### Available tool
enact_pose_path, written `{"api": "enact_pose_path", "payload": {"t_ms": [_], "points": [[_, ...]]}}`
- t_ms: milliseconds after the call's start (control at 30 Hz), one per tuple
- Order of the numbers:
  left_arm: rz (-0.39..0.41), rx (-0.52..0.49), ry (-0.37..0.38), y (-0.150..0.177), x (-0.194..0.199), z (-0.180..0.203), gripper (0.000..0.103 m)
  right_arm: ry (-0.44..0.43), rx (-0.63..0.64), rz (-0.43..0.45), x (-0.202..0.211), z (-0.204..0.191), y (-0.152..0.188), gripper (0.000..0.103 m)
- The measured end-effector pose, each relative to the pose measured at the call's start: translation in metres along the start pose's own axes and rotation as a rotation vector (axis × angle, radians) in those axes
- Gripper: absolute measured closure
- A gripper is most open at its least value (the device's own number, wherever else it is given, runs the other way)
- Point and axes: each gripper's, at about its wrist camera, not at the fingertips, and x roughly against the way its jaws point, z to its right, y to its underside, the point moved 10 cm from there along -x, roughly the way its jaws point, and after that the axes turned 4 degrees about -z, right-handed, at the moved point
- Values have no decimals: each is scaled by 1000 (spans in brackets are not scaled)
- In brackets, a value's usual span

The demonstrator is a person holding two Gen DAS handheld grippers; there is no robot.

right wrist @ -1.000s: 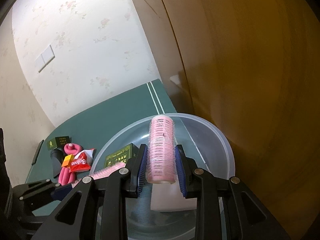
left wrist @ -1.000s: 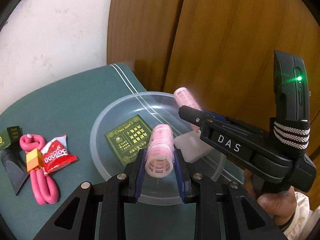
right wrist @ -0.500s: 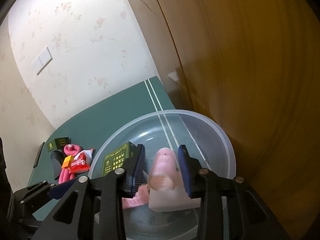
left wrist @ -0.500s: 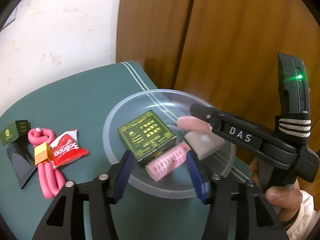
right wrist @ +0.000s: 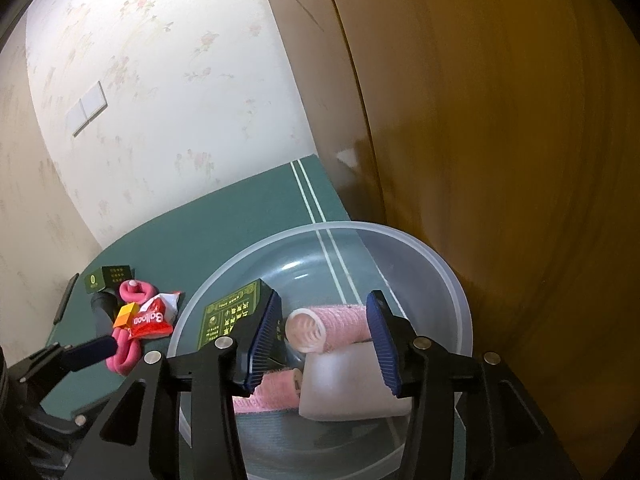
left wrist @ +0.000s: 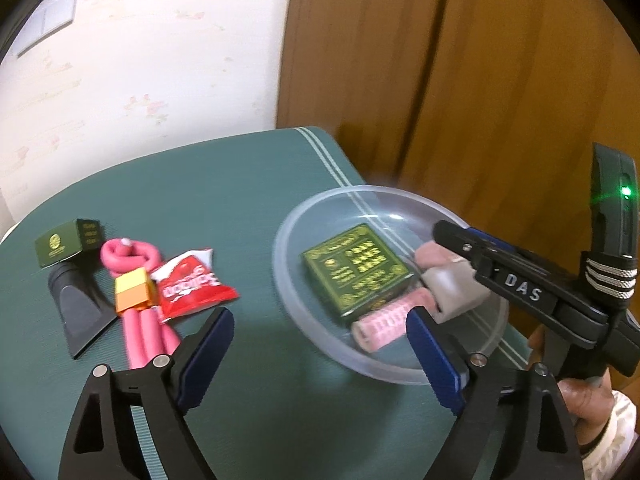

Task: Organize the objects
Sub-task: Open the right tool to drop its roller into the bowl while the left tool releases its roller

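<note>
Two pink hair rollers now lie loose in the clear bowl (left wrist: 296, 344): a second ago each was clamped in a gripper, so both drops are done. One roller (left wrist: 394, 320) rests at the bowl's near side against the big green box (left wrist: 356, 268); the other roller (right wrist: 332, 326) lies across the top of a pale translucent block (right wrist: 352, 380). Left gripper (left wrist: 320, 354): jaws opening, already wide, nothing between them, and it has pulled back toward the worktop (left wrist: 200, 200). Right gripper (right wrist: 324, 344): jaws opening, moderate gap, roller lies between the pads but looks released, not pressed. Bowl count: two rollers, one green box, one pale block. Outside the bowl, clustered at the left and well apart from it: one small green box (left wrist: 66, 242), one black wedge-shaped piece (left wrist: 78, 312), one pink foam tube (left wrist: 140, 320) folded over with an orange band (left wrist: 132, 294), one red snack packet (left wrist: 188, 284). So four in, four out, roughly half done by my read. Left gripper looks best placed for the next pick from that cluster.
</note>
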Motion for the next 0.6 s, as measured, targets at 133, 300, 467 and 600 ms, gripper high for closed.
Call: {"api": "enact_pose_path", "payload": {"t_ms": [133, 300, 467, 600], "points": [[5, 43, -26, 2, 3, -22, 12, 9, 10, -2, 0, -1, 2, 55], [17, 80, -70, 5, 9, -47, 12, 19, 22, 0, -1, -3, 4, 55], [19, 123, -107, 9, 12, -71, 12, 29, 32, 0, -1, -6, 6, 55], [16, 154, -142, 13, 9, -89, 12, 33, 38, 4, 0, -8, 7, 55]]}}
